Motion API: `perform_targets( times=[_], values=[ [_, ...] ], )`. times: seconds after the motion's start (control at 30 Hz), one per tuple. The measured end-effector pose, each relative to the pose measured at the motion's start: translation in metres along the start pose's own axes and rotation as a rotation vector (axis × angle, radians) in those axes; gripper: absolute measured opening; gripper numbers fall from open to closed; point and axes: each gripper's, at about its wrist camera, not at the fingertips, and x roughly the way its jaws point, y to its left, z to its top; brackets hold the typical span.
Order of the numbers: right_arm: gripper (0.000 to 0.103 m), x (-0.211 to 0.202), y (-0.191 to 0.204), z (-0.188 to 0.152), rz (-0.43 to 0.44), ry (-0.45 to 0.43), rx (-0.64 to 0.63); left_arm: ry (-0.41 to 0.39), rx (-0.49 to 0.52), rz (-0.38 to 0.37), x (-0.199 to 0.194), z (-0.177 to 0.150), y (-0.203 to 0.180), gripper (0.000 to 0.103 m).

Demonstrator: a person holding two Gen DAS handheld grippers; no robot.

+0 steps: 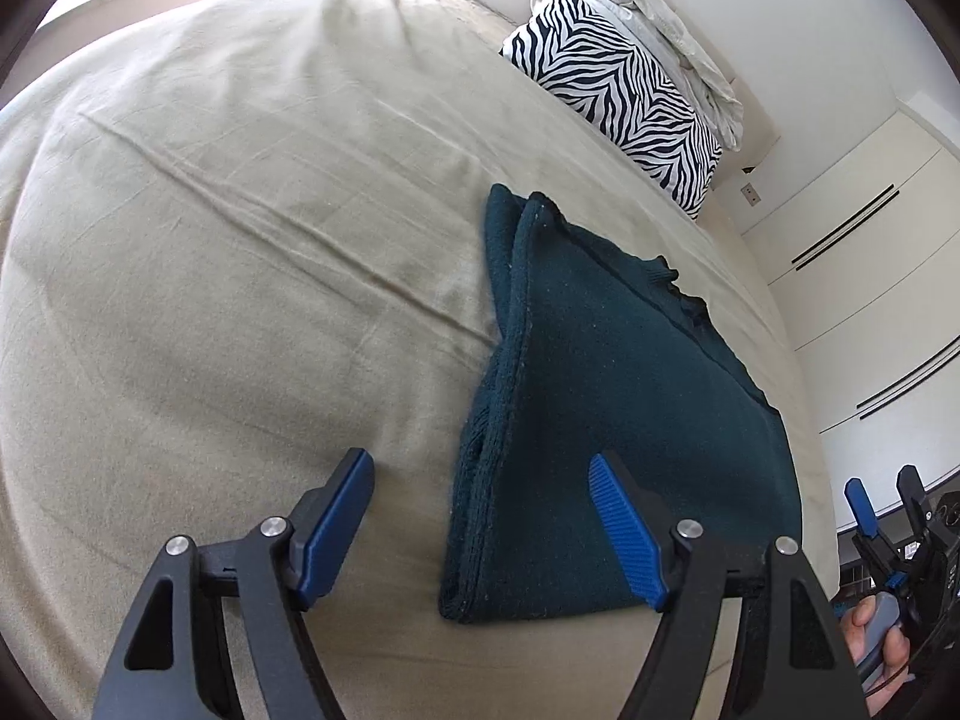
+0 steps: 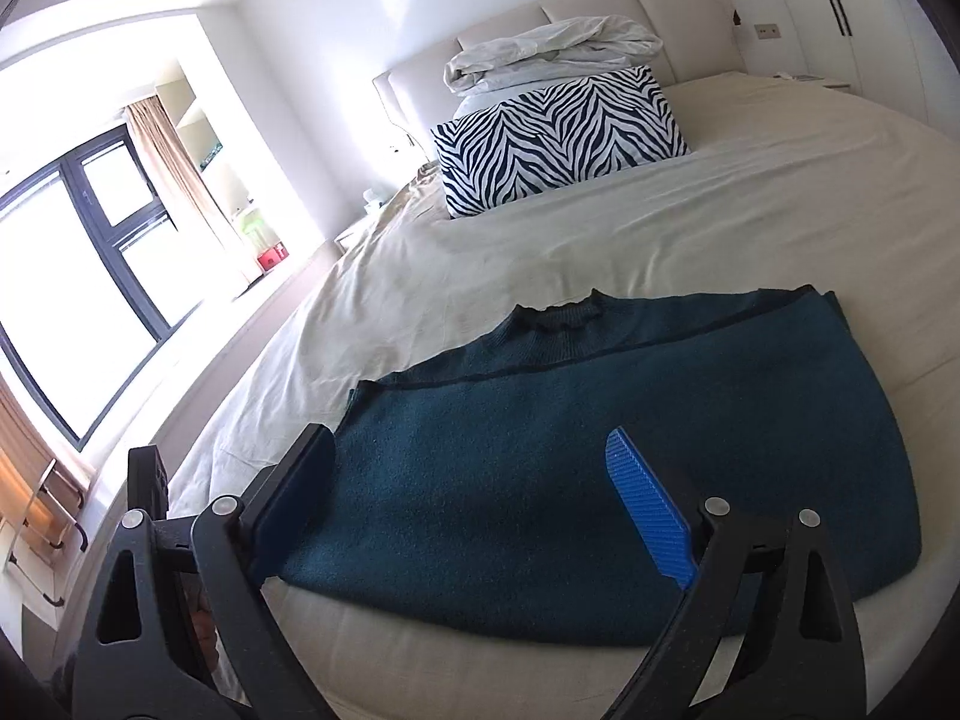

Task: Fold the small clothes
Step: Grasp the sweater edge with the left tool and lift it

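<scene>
A dark teal knit sweater (image 1: pixel 630 390) lies folded flat on the beige bed sheet (image 1: pixel 240 240), its collar toward the pillows. My left gripper (image 1: pixel 480 459) hovers over the sweater's folded near edge, jaws open, nothing pressed between the blue pads. In the right wrist view the sweater (image 2: pixel 570 450) spreads wide in front of my right gripper (image 2: pixel 469 433), which stands open above its near hem and holds nothing. The right gripper (image 1: pixel 882 492) also shows at the left wrist view's far right edge, with a hand (image 1: pixel 870 630) on its handle.
A zebra-striped pillow (image 2: pixel 558 138) and a crumpled white duvet (image 2: pixel 552 54) lie against the padded headboard (image 2: pixel 600 6). A large window (image 2: pixel 72 276) runs along the bed's left side. White wardrobe doors (image 1: pixel 870 252) stand on the other side. The bed edge is close below the sweater.
</scene>
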Motion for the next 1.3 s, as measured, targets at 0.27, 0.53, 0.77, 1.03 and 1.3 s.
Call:
perform_targets(
  times=[0.27, 0.53, 0.77, 1.03, 1.3],
  values=[
    [0.093, 0.039, -0.008, 0.004, 0.263, 0.186, 0.169, 0.12, -0.126, -0.202, 0.031, 0.018, 0.011, 0.076],
    [0.093, 0.102, -0.005, 0.015, 0.435, 0.312, 0.308, 0.198, -0.144, -0.249, 0.043, 0.019, 0.008, 0.069],
    [0.092, 0.182, 0.018, 0.007, 0.503, 0.478, 0.366, 0.28, -0.199, -0.309, 0.058, 0.005, 0.011, 0.027],
    [0.09, 0.253, 0.024, -0.003, 0.421, 0.622, 0.392, 0.235, -0.293, -0.389, 0.051, 0.003, 0.034, 0.012],
    [0.085, 0.272, 0.027, -0.008, 0.378, 0.663, 0.36, 0.171, -0.277, -0.421, 0.034, 0.012, 0.015, 0.011]
  ],
)
